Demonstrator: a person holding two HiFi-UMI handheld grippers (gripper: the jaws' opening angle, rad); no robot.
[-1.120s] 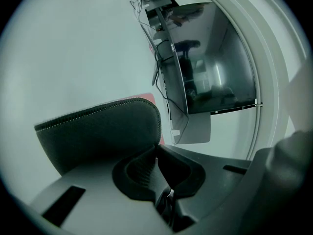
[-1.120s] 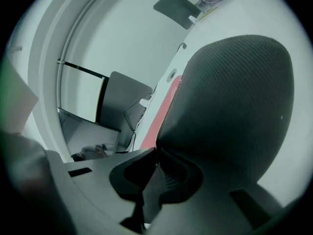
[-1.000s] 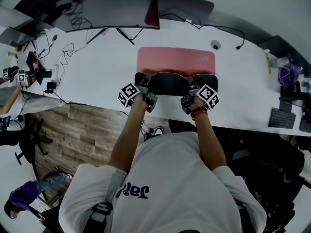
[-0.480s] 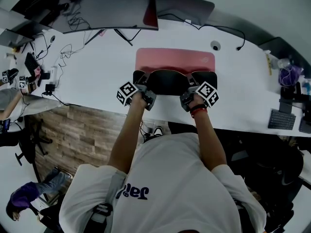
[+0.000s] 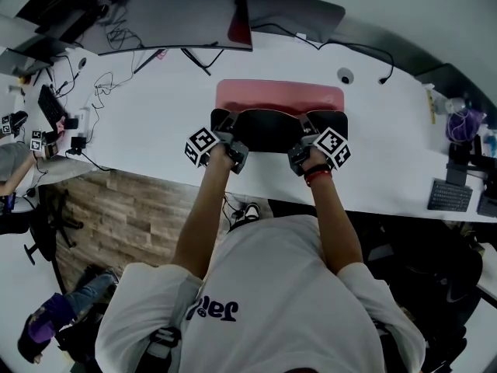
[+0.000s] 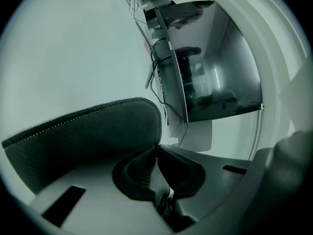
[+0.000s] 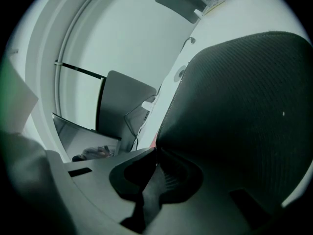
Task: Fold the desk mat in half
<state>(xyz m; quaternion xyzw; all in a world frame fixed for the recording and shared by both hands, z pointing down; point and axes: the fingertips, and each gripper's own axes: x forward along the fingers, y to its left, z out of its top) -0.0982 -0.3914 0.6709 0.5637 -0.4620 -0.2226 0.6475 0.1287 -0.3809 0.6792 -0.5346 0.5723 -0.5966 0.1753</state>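
Note:
The desk mat (image 5: 279,95) lies on the white desk (image 5: 155,107), pink on top and black underneath. Its near half is lifted and turned over, so the black underside (image 5: 272,130) faces up over the pink. My left gripper (image 5: 226,130) is shut on the mat's left near corner, and the stitched black corner (image 6: 93,131) rises just past the gripper (image 6: 156,148). My right gripper (image 5: 309,136) is shut on the right near corner, where the black mesh underside (image 7: 239,106) fills the view beyond the gripper (image 7: 157,155). Only a strip of pink shows at the far side.
A wide monitor (image 5: 171,10) stands at the back of the desk, with a grey laptop (image 5: 299,10) beside it. A small round white device (image 5: 345,74) and a black cable (image 5: 365,47) lie far right. Cables and gadgets (image 5: 78,99) clutter the left end.
Both grippers have carried the lifted near edge a little farther from me. The black underside covers more of the pink, and the visible pink strip is narrower.

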